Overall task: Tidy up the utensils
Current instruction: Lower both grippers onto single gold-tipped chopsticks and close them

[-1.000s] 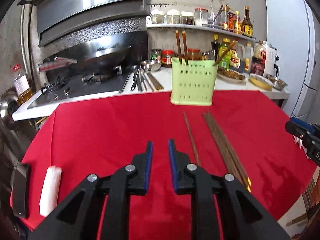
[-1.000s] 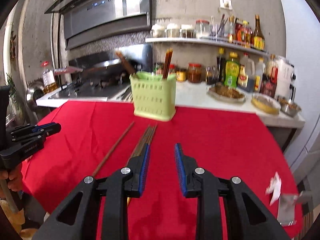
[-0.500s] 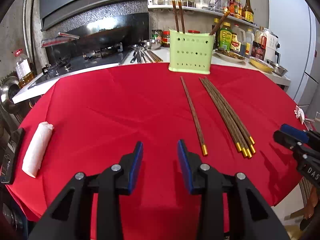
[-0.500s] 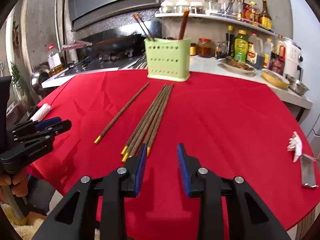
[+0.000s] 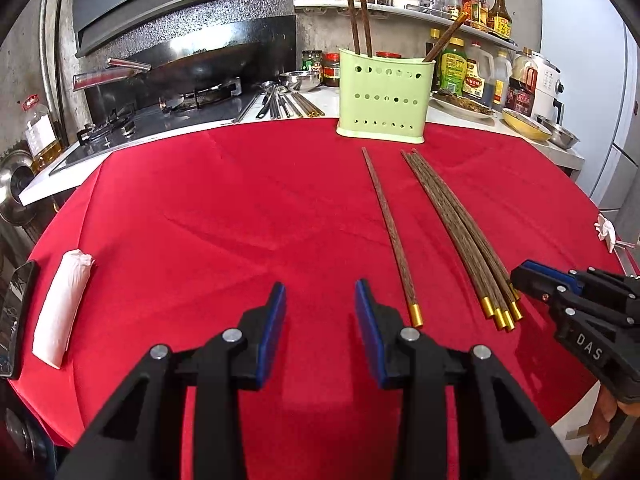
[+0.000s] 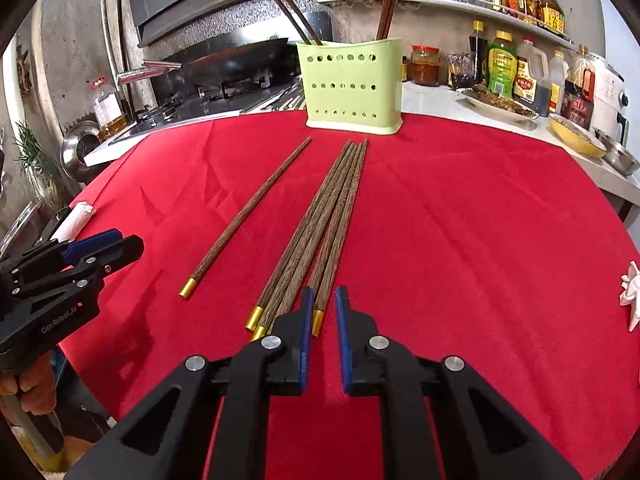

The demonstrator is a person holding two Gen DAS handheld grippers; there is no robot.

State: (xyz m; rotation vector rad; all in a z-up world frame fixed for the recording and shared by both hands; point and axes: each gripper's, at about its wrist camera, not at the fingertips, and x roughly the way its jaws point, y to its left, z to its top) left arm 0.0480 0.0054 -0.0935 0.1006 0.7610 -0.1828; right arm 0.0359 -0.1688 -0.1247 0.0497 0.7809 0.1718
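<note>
A: Looking down the left gripper (image 5: 320,300) first. Jaws?

B: Released, held apart over bare red cloth on the bench (image 5: 200,220), with nothing between them. Hovering short of the gold-capped end of a single chopstick (image 5: 390,232), just to the right of the right-hand pad.

A: And over on the right gripper (image 6: 322,300)?

B: Closing right now, narrow already. Reaching the near end of the bundle of chopsticks (image 6: 320,232), with one gold tip sitting between the jaws, close against the left-hand pad. Not yet pinched by both pads, so not gripped.

A: Rest of the bundle?

B: Lying flat on the cloth, side by side and touching, gold caps toward the grippers, thin ends pointing at the green holder (image 5: 384,96). Fanning slightly at the near end. Lone chopstick parallel-ish, apart on the left gripper's side of the bundle.

A: Holder itself?

B: Standing upright at the far edge of the cloth, perforated front, well apart from both grippers. Already carrying standing chopsticks (image 5: 360,20): a pair at one end, another leaning out at the other end.

A: Anything else on the cloth?

B: Only a white roll (image 5: 62,308) near the left edge, well away from the chopsticks. Beyond the bench, a wok (image 5: 192,60) on the stove.
</note>
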